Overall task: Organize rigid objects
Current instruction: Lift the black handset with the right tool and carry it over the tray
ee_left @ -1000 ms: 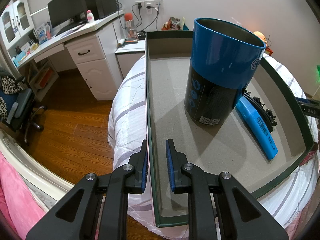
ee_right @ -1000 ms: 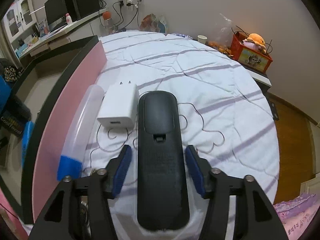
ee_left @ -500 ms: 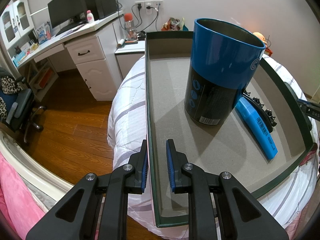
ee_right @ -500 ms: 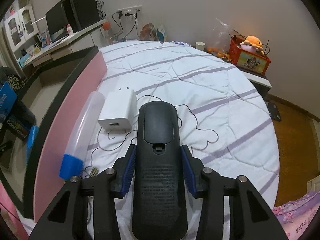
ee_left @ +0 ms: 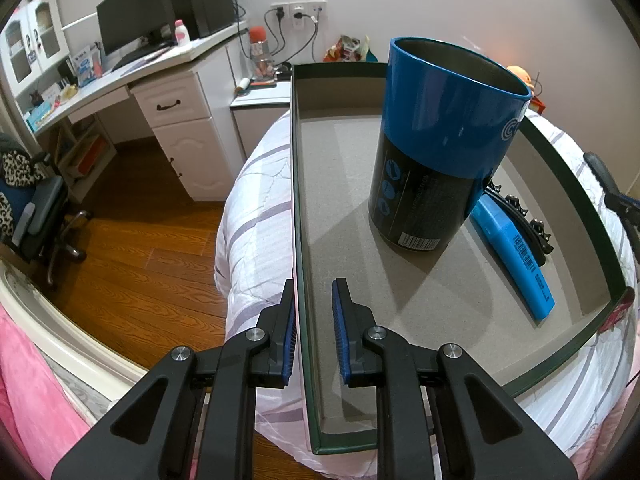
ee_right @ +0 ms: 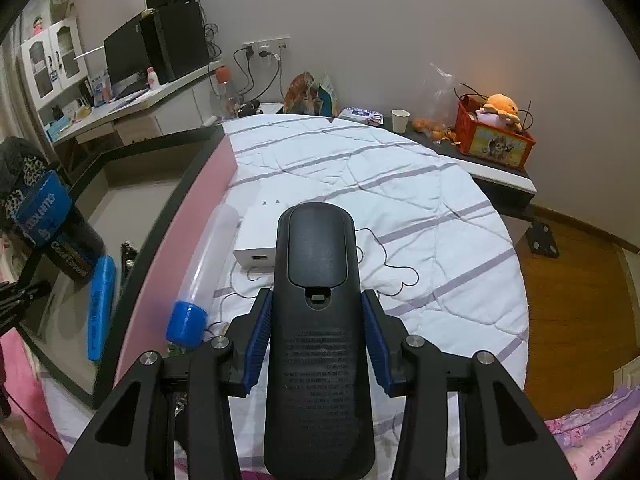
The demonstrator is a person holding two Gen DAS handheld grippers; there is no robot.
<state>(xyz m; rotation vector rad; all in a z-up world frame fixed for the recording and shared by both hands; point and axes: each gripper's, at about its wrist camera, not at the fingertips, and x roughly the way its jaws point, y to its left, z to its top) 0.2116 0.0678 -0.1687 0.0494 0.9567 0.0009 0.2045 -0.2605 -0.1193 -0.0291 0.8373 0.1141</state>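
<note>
The right tongs (ee_right: 316,344) grip a black remote (ee_right: 318,320) above the bed (ee_right: 400,200); the left tongs (ee_left: 314,332), narrow, straddle the box's (ee_left: 298,200) left wall. Next, carry the remote left over that rim, clear of the blue canister (ee_left: 436,140), blue case (ee_left: 516,256), and the tube (ee_right: 204,268) and charger (ee_right: 256,240).

The room has plain pale walls (ee_right: 400,20) and a brown wood-plank floor (ee_left: 132,248). A white corner desk (ee_left: 160,76) with drawers carries a dark monitor (ee_left: 132,20). A wall socket strip (ee_left: 298,10) sits beside it. The bed (ee_right: 380,184) has white bedding with grey stripes.
</note>
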